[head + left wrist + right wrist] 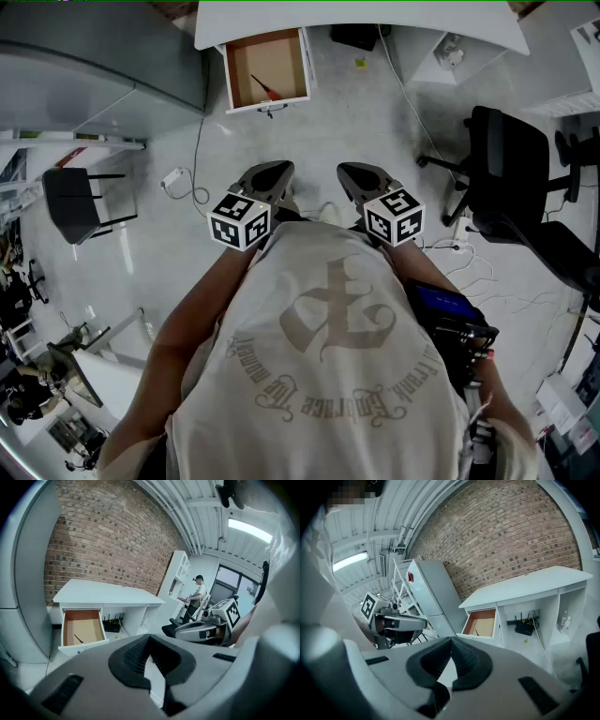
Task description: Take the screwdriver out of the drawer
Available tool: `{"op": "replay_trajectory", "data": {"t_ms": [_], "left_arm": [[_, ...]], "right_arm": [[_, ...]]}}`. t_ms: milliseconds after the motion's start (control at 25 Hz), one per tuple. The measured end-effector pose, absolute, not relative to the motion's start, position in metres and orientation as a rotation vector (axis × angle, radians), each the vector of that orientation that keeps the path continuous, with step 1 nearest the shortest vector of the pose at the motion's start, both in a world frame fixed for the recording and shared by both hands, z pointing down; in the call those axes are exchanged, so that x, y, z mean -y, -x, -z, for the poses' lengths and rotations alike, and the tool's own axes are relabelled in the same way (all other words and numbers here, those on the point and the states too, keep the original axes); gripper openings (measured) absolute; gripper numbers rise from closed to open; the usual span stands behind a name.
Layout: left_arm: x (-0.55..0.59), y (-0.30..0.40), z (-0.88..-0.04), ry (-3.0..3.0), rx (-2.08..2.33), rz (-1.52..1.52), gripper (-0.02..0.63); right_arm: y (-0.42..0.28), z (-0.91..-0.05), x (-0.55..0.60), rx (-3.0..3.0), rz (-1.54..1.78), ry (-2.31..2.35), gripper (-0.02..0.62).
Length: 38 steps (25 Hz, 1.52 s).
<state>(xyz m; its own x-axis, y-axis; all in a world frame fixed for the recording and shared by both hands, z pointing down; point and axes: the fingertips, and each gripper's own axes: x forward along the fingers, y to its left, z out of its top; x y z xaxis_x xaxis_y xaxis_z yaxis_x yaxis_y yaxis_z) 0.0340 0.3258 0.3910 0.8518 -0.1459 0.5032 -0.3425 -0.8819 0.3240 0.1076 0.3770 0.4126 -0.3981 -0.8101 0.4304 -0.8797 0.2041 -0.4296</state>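
A white desk (pixel 375 23) stands far ahead with its left drawer (pixel 269 70) pulled open. On the drawer's brown bottom lies the screwdriver (pixel 264 88), thin and dark with a red end; it also shows as a dark sliver (pixel 78 639) in the left gripper view and faintly (pixel 476 632) in the right gripper view. My left gripper (pixel 272 173) and right gripper (pixel 356 175) are held side by side at chest height, well short of the desk. Both have their jaws together with nothing between them.
A black office chair (pixel 511 178) stands to the right, and a dark chair (pixel 75 202) to the left. Cables (pixel 192 173) trail across the grey floor. A tall grey cabinet (pixel 94 66) flanks the desk's left. A person (pixel 196 599) stands far back.
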Motion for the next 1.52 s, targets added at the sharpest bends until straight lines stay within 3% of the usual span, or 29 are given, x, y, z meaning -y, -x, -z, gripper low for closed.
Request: {"op": "replay_trajectory", "data": {"t_ms": [1200,1520], "left_arm": [[-0.301,0.036,-0.371,-2.537,0.733,-0.5,0.021],[-0.305,0.057,-0.371,-2.515,0.786,-0.502,0.021]], "right_arm": [[-0.132,-0.397,-0.358,2.337,-0.929,-1.755,0.024],[-0.11,-0.404,-0.351,2.37,-0.945,-1.667,0.025]]}}
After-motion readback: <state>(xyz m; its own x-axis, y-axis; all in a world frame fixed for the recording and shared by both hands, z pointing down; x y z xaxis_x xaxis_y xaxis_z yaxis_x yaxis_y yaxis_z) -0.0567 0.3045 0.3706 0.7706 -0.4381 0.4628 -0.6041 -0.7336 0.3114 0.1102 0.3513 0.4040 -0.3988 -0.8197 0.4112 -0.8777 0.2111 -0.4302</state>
